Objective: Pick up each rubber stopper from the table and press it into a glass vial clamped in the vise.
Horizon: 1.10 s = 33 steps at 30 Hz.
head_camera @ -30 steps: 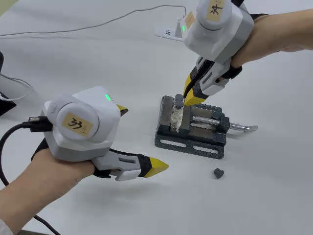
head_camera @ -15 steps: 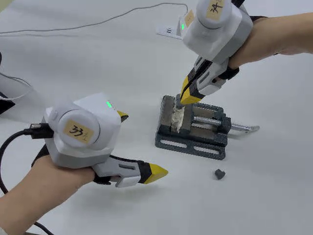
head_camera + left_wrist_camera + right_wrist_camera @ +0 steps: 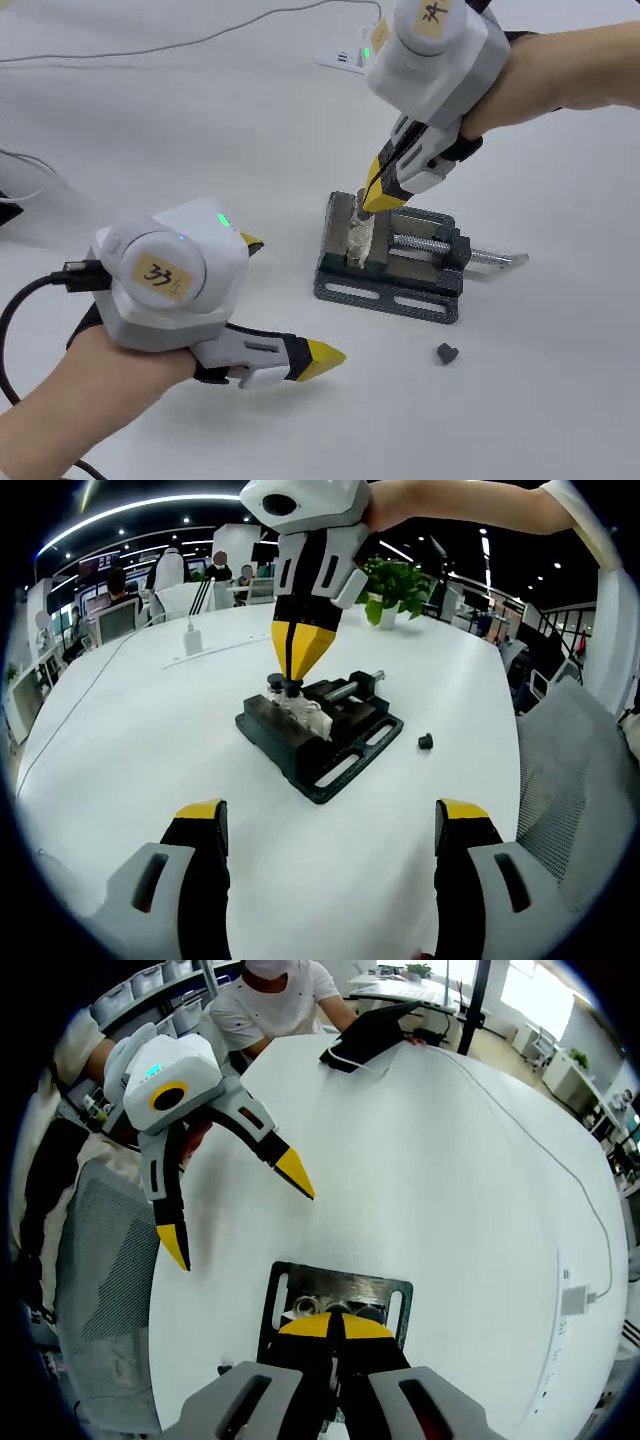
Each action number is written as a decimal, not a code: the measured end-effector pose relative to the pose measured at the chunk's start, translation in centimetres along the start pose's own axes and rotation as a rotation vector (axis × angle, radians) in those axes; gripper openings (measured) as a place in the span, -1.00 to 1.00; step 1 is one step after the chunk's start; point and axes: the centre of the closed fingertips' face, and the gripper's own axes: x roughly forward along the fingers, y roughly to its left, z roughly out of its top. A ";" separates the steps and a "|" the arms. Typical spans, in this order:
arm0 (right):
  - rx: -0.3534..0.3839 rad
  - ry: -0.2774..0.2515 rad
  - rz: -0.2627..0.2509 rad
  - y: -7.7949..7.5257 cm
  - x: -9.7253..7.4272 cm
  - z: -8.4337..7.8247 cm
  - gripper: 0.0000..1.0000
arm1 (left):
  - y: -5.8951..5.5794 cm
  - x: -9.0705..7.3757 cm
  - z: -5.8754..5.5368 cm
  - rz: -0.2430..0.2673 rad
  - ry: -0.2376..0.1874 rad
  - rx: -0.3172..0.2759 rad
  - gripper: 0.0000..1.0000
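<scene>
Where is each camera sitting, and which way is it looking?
Head view: on the person's head, looking forward and down at the vise; left hand, right hand, left claw and right claw show.
Left gripper view: on the left claw, looking along its open jaws toward the vise.
Right gripper view: on the right claw, looking down past its shut jaws at the vise.
Shared: all see the vise; each gripper view catches the other claw.

Vise (image 3: 390, 285): 1. Rubber stoppers: 2, being one loose stopper (image 3: 447, 353) and a second stopper (image 3: 283, 684) at the vise. Vials (image 3: 358, 238): probably 1, partly hidden.
</scene>
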 end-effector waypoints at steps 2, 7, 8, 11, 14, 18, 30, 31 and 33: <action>-0.001 -0.003 0.002 0.0 0.0 0.0 -1.00 | 0.0 0.0 0.0 0.001 -0.001 -0.001 0.67; -0.014 -0.010 0.001 -0.1 0.2 -0.1 -1.00 | -0.1 0.1 -0.3 -0.001 -0.001 -0.013 0.66; -0.007 -0.007 -0.004 -0.1 0.2 -0.1 -1.00 | -0.1 0.2 -0.3 -0.002 -0.001 -0.014 0.66; -0.022 0.009 -0.011 0.0 0.3 0.0 -1.00 | -0.2 0.3 -0.3 -0.004 -0.001 -0.020 0.66; -0.018 0.021 -0.007 -0.2 0.3 -0.1 -1.00 | -0.4 0.5 -0.3 -0.008 -0.001 -0.020 0.66; -0.029 0.031 -0.003 0.1 0.4 -0.2 -1.00 | -0.6 0.5 -0.2 -0.011 -0.005 -0.024 0.66; -0.033 0.075 -0.017 -0.4 0.7 -0.1 -1.00 | -0.4 0.5 -0.2 -0.010 -0.006 -0.030 0.65; -0.035 0.074 -0.016 -0.4 0.7 -0.1 -1.00 | -0.4 0.5 -0.2 -0.009 -0.006 -0.029 0.65; -0.027 0.075 -0.014 -0.4 0.7 -0.1 -1.00 | -0.4 0.5 -0.2 -0.008 -0.006 -0.030 0.65</action>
